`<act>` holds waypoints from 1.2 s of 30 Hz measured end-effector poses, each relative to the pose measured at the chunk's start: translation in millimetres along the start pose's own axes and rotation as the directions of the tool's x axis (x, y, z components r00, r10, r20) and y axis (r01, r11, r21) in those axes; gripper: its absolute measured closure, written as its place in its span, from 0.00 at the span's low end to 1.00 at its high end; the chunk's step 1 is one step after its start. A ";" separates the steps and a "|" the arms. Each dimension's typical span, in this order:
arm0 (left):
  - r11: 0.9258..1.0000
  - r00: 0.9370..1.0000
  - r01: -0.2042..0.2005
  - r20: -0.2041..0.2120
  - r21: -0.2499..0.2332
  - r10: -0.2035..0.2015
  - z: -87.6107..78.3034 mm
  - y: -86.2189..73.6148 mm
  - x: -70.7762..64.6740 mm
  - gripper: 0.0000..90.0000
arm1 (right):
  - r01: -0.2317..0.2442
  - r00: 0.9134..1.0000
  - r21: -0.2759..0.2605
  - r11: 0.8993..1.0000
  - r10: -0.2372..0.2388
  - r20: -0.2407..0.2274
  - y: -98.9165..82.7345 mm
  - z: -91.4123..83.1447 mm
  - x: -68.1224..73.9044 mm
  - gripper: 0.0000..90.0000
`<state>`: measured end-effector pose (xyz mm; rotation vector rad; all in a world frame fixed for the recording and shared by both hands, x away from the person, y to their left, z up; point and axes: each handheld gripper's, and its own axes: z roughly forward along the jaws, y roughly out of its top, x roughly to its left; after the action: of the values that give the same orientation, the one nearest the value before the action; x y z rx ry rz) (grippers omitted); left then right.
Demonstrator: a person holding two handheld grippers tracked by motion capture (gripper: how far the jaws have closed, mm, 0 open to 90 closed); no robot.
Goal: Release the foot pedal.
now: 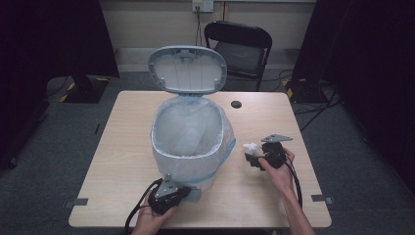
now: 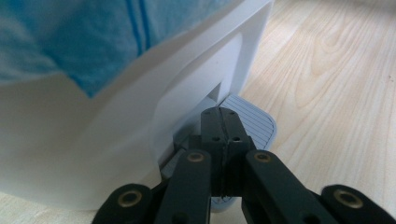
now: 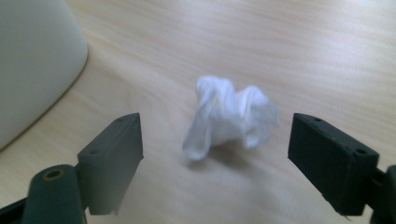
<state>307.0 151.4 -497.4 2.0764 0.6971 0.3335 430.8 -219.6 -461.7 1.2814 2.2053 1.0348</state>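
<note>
Right fingers point(image 3: 112, 158) are standing wide, flanking the tissue point(image 3: 229, 116) lying on the table point(image 1: 122, 147) just right of the bin point(image 1: 188, 142). Left gripper point(image 2: 219, 114), jaws closed, is pressing the bin's pedal point(image 2: 254, 121). Tissue is looking light, soft and crushable; pinching across its crumpled middle should suffice.

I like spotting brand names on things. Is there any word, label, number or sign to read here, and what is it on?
None can be read.
Pedal bin, its raised lid and pedal: plain, no print.
Crumpled tissue: blank.
Wall socket: too small to tell any marking.
</note>
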 end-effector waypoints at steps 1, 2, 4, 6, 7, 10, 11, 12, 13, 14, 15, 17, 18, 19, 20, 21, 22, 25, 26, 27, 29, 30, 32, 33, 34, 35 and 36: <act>1.000 1.000 -0.001 -0.001 0.004 0.001 -0.2 0.2 0.1 1.00 | 0.001 1.000 0.007 1.000 -0.001 -0.002 1.7 2.2 -0.9 0.22; 1.000 1.000 0.001 -0.001 0.002 -0.001 -0.1 0.1 0.1 1.00 | 0.004 1.000 0.008 1.000 -0.004 -0.004 2.7 4.5 -2.2 0.22; 1.000 1.000 0.001 -0.001 0.001 -0.001 -0.1 0.1 0.2 1.00 | -0.002 1.000 0.014 1.000 0.002 -0.009 4.1 9.0 -4.3 0.21; 1.000 1.000 0.002 0.000 0.000 -0.002 0.0 0.0 0.2 1.00 | -0.004 1.000 0.008 1.000 0.004 -0.006 4.1 12.7 -5.2 0.21; 1.000 1.000 0.002 0.000 0.000 -0.002 0.0 0.0 0.2 1.00 | 0.000 1.000 0.014 1.000 0.001 -0.009 3.8 14.1 -5.9 0.21; 1.000 1.000 0.001 0.000 0.000 -0.001 0.0 0.0 0.2 1.00 | -0.009 1.000 0.039 0.999 0.009 -0.006 1.8 19.3 -7.6 0.21; 1.000 1.000 0.001 -0.002 0.004 -0.001 -0.3 0.2 0.2 1.00 | -0.009 1.000 0.043 0.999 0.009 -0.006 1.1 20.4 -8.5 0.22; 1.000 1.000 0.001 -0.001 0.002 -0.001 -0.1 0.1 0.1 1.00 | -0.016 1.000 0.046 0.999 0.016 -0.002 0.5 20.9 -9.3 0.25; 1.000 1.000 0.002 -0.001 0.000 -0.002 0.0 0.1 0.1 1.00 | -0.022 1.000 0.048 0.999 0.022 -0.004 0.0 21.7 -9.8 0.30; 1.000 1.000 0.001 0.000 0.000 -0.001 0.0 0.0 0.2 1.00 | -0.018 1.000 0.048 0.999 0.018 0.003 -0.4 22.8 -9.6 0.30; 1.000 1.000 0.001 0.000 0.000 -0.001 0.0 0.0 0.2 1.00 | -0.006 1.000 0.059 0.998 0.005 0.016 -0.7 24.2 -9.0 0.31; 1.000 1.000 0.000 -0.001 0.003 0.000 -0.1 0.2 0.2 1.00 | -0.008 1.000 0.071 0.997 0.007 0.013 -1.6 27.4 -8.5 0.34; 1.000 1.000 0.001 0.000 0.000 -0.001 0.0 0.0 0.2 1.00 | -0.005 1.000 0.072 0.997 0.004 0.014 -1.9 28.4 -8.2 0.36; 1.000 1.000 0.001 0.000 0.000 -0.001 0.0 0.1 0.2 1.00 | -0.009 1.000 0.075 0.997 0.009 0.009 -2.4 29.1 -8.2 0.37; 1.000 1.000 0.001 0.000 0.000 -0.001 0.0 0.0 0.2 1.00 | -0.011 1.000 0.079 0.997 0.011 0.006 -2.9 30.0 -8.2 0.38; 1.000 1.000 0.001 0.000 0.000 -0.001 0.0 0.0 0.2 1.00 | -0.014 1.000 0.080 0.997 0.013 0.008 -3.3 30.8 -8.4 0.40; 1.000 1.000 0.001 0.000 0.000 -0.001 0.0 0.0 0.2 1.00 | -0.015 1.000 0.075 0.997 0.015 0.009 -3.5 31.0 -9.1 0.44; 1.000 1.000 0.002 -0.003 0.001 -0.002 0.0 0.2 -0.1 1.00 | -0.010 1.000 0.054 0.999 0.010 -0.005 -2.7 31.5 -8.3 0.54; 1.000 1.000 0.002 -0.002 0.001 -0.002 0.0 0.2 0.0 1.00 | -0.008 1.000 0.051 0.999 0.008 -0.005 -2.8 32.1 -7.5 0.57; 1.000 1.000 0.002 -0.003 0.001 -0.002 0.0 0.2 -0.1 1.00 | -0.008 1.000 0.055 0.998 0.008 -0.006 -2.9 33.4 -7.1 0.60; 1.000 1.000 0.003 -0.002 0.001 -0.003 0.0 0.1 -0.1 1.00 | -0.012 1.000 0.056 0.998 0.012 -0.006 -3.7 34.9 -7.0 0.68; 1.000 1.000 0.003 -0.002 0.001 -0.003 0.0 0.1 -0.1 1.00 | -0.017 1.000 0.055 0.998 0.017 -0.008 -4.2 35.2 -7.3 0.72; 1.000 1.000 0.003 -0.002 0.001 -0.003 0.0 0.2 0.0 1.00 | -0.028 1.000 0.049 0.998 0.029 -0.003 -4.3 34.5 -8.1 0.78; 1.000 1.000 0.002 -0.001 0.001 -0.002 0.0 0.1 0.0 1.00 | -0.030 1.000 0.047 0.998 0.031 -0.003 -4.2 34.3 -8.3 0.80; 1.000 1.000 0.002 -0.002 0.001 -0.002 0.0 0.1 0.0 1.00 | -0.028 1.000 0.047 0.999 0.028 -0.006 -4.2 34.5 -8.3 0.82; 1.000 1.000 0.002 -0.002 0.001 -0.002 0.0 0.1 -0.1 1.00 | -0.026 1.000 0.047 0.999 0.026 -0.007 -4.1 34.4 -8.2 0.84; 1.000 1.000 0.002 -0.002 0.001 -0.002 0.0 0.2 0.0 1.00 | -0.031 0.999 0.043 0.999 0.031 -0.008 -4.0 34.2 -8.4 0.86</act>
<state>307.1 151.2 -497.2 2.0764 0.7010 0.3346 454.6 -214.3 -487.3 1.3363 2.2322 1.0120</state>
